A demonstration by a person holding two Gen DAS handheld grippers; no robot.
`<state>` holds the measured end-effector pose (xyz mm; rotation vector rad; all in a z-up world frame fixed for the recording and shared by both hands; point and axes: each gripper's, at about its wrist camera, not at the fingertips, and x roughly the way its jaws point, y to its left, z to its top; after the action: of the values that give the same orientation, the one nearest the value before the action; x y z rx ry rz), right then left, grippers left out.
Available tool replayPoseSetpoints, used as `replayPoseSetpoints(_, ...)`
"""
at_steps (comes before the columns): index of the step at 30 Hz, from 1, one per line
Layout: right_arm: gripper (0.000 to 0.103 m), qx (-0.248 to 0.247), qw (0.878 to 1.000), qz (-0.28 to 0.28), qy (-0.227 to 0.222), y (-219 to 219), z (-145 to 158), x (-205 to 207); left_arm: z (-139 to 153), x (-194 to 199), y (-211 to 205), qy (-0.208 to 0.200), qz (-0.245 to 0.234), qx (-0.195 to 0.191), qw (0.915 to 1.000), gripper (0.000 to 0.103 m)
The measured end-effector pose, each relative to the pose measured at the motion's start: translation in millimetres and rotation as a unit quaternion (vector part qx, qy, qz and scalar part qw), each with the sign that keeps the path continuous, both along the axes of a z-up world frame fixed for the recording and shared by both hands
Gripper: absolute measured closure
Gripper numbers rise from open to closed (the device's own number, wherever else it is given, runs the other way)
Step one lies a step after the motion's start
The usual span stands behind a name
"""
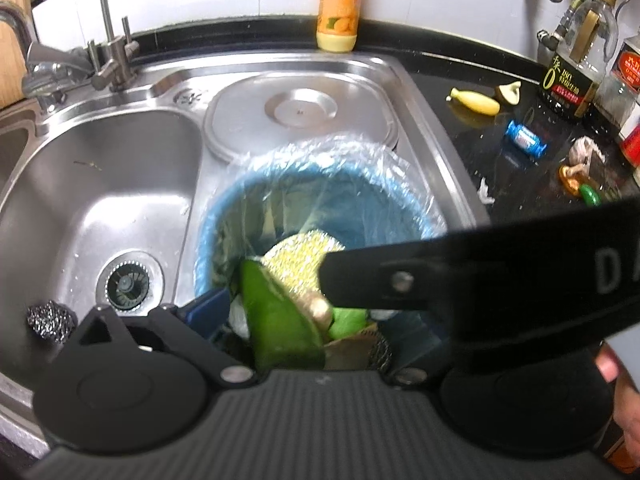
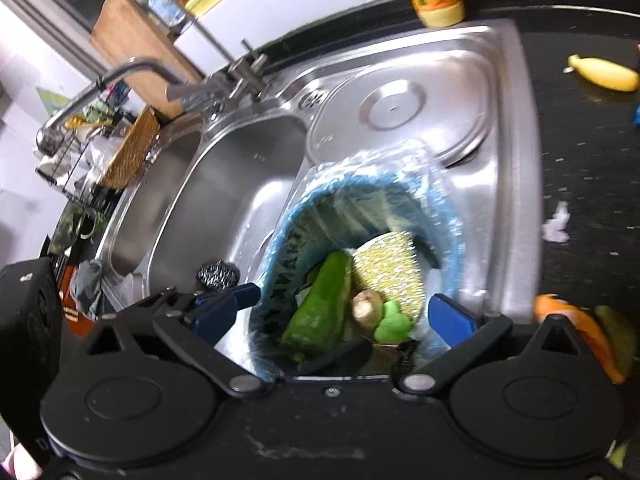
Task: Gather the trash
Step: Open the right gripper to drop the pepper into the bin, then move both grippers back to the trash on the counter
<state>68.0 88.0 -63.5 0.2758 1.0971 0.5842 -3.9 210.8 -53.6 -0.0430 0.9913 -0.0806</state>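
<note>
A blue bin [image 1: 400,184] lined with a clear bag stands on the sink's right side. Inside it lie a green pepper [image 1: 276,320], a yellow scourer [image 1: 296,256], a piece of ginger [image 1: 318,308] and a pale green scrap [image 1: 348,320]. My left gripper [image 1: 318,324] hangs open over the bin's near edge; its right finger is mostly hidden behind the right gripper's black body [image 1: 500,280]. My right gripper [image 2: 338,312] is also open above the bin [image 2: 452,224], its blue fingers [image 2: 224,308] wide apart and holding nothing, with the pepper [image 2: 320,312] and scourer [image 2: 388,268] below.
On the black counter to the right lie a yellow peel [image 1: 476,102], a blue wrapper [image 1: 524,140], garlic [image 1: 584,150], a white scrap [image 1: 486,192] and orange peel [image 2: 576,332]. A steel-wool ball [image 1: 50,320] sits in the basin. An orange bottle [image 1: 338,8] and oil bottles [image 1: 572,80] stand along the wall.
</note>
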Motion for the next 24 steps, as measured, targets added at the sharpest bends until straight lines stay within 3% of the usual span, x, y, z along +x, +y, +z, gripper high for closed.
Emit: replayPoseSetpoints(24, 0.0, -0.004, 0.987, -0.154, -0.034, -181, 30, -20, 32, 23, -138, -0.034, -0.089, -0.013, 0.9954, 0.0)
